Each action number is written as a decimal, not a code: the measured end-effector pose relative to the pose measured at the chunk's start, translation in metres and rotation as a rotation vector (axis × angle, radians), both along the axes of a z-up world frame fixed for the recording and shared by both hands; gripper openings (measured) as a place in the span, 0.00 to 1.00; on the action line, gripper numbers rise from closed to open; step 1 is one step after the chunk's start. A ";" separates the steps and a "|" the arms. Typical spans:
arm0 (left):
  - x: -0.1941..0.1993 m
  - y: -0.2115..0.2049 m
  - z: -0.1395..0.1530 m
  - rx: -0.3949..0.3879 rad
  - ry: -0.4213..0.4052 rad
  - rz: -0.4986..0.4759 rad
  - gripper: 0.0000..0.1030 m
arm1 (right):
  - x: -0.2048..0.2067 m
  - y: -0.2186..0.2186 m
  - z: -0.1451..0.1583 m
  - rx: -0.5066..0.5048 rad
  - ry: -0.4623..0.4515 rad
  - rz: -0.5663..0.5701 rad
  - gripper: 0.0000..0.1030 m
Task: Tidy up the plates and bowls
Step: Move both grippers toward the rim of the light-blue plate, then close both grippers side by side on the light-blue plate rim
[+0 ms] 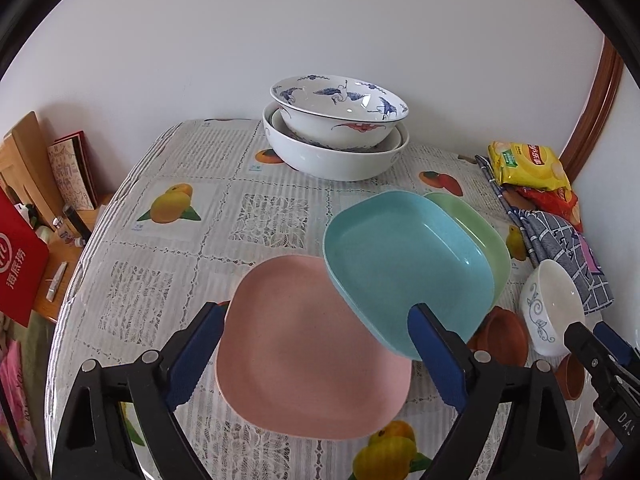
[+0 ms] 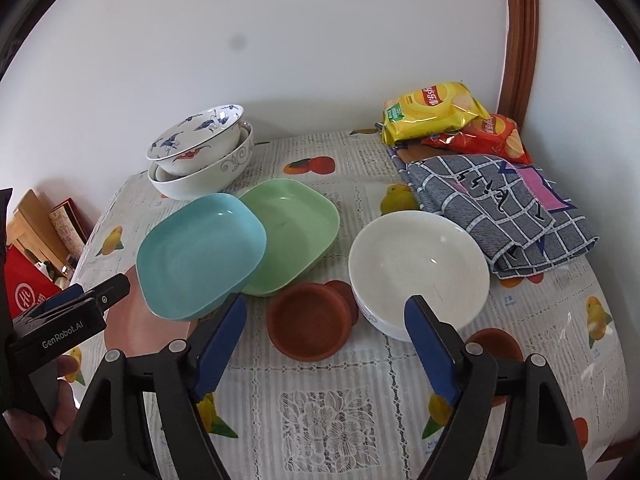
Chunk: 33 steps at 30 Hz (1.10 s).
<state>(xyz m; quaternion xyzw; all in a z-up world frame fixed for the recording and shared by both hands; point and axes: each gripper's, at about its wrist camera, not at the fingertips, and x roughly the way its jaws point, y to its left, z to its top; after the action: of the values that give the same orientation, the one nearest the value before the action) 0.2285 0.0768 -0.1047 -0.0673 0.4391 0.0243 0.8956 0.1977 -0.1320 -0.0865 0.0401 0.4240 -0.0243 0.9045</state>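
Left gripper (image 1: 320,320) jaws spread over pink plate (image 1: 304,344); right gripper (image 2: 326,312) jaws spread, straddling brown saucer (image 2: 308,322) beside white bowl (image 2: 418,268).

The left hand-held gripper (image 2: 100,300) carries the white words "GenRobot.AI" on its black body. The red box (image 1: 18,256) at the left edge shows white Chinese characters "海底捞". The print on the yellow chip bag (image 2: 434,114) is too small to read.

hidden and cut-off bits

the pink plate (image 2: 132,320) sits mostly behind the left gripper (image 2: 80,300); a brown dish (image 2: 496,340) by the right gripper's far finger is half hidden.
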 end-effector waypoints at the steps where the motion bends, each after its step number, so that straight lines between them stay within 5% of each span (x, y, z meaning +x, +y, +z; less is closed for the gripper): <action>1: 0.004 0.001 -0.001 -0.004 0.003 -0.002 0.88 | 0.005 0.002 -0.001 0.003 0.001 0.006 0.76; 7: 0.029 0.008 -0.010 -0.030 -0.009 -0.007 0.61 | 0.032 0.011 -0.013 0.035 0.031 0.021 0.68; 20: 0.071 0.001 -0.027 -0.028 -0.016 -0.074 0.54 | 0.069 0.028 -0.040 0.068 0.080 0.047 0.51; 33: 0.080 0.003 -0.041 -0.060 0.019 -0.087 0.29 | 0.082 0.044 -0.061 0.054 0.123 0.067 0.25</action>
<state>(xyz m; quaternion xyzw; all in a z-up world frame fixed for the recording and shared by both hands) 0.3084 0.0795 -0.1454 -0.0748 0.4507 -0.0273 0.8891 0.2798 -0.0879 -0.1478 0.0490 0.4805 0.0149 0.8755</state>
